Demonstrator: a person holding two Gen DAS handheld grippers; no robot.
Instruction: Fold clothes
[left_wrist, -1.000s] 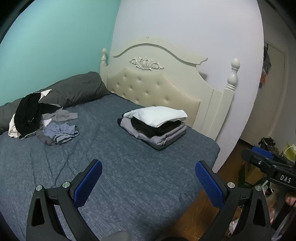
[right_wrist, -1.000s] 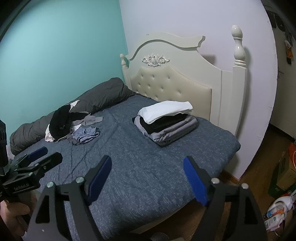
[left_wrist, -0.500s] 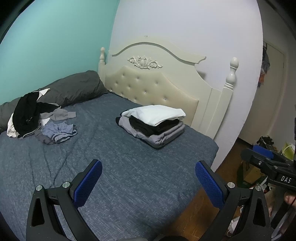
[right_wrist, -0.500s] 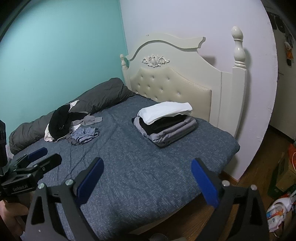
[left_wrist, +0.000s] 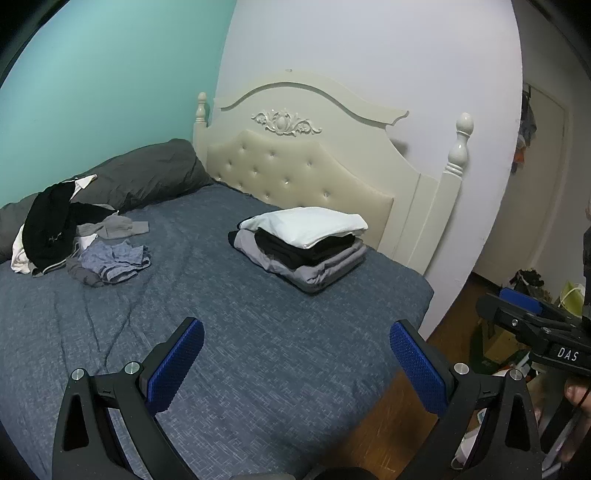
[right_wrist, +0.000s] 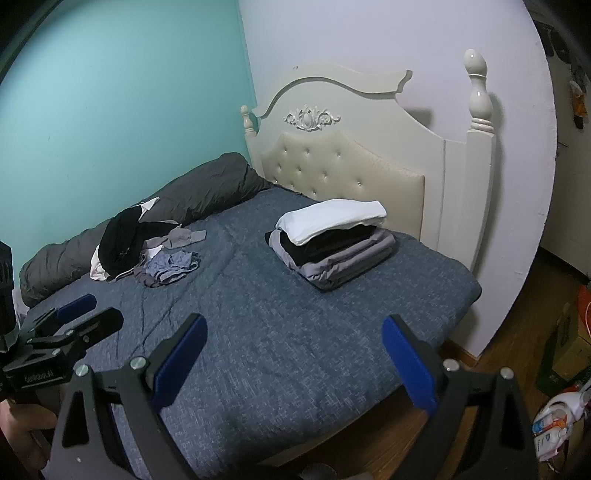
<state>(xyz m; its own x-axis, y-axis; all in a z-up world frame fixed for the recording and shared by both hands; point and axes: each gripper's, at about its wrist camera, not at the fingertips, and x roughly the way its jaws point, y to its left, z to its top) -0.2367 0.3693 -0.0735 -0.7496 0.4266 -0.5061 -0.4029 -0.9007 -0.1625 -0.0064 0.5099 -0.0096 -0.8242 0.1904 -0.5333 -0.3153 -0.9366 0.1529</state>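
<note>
A stack of folded clothes (left_wrist: 301, 245) (right_wrist: 332, 245), white on top of black and grey, lies on the blue bed (left_wrist: 229, 332) (right_wrist: 277, 332) near the headboard. A loose pile of unfolded clothes (left_wrist: 74, 240) (right_wrist: 147, 251), black, grey, white and pale blue, sits at the far left by the wall. My left gripper (left_wrist: 295, 332) hangs open over the bed's near part, nothing between its blue pads. My right gripper (right_wrist: 293, 328) is open too, empty, above the bed's near corner. Both are well short of either pile.
A dark grey rolled duvet (left_wrist: 140, 177) lies along the teal wall. The cream headboard (left_wrist: 306, 162) with posts closes the far end. The bed's right edge drops to a wooden floor (right_wrist: 517, 325) with boxes and bottles (right_wrist: 557, 424). A hand (left_wrist: 578, 395) holds the right gripper.
The right gripper's jaws have spread wider apart since the earliest frame. The left view has drifted slightly; the clothes on the bed have not moved.
</note>
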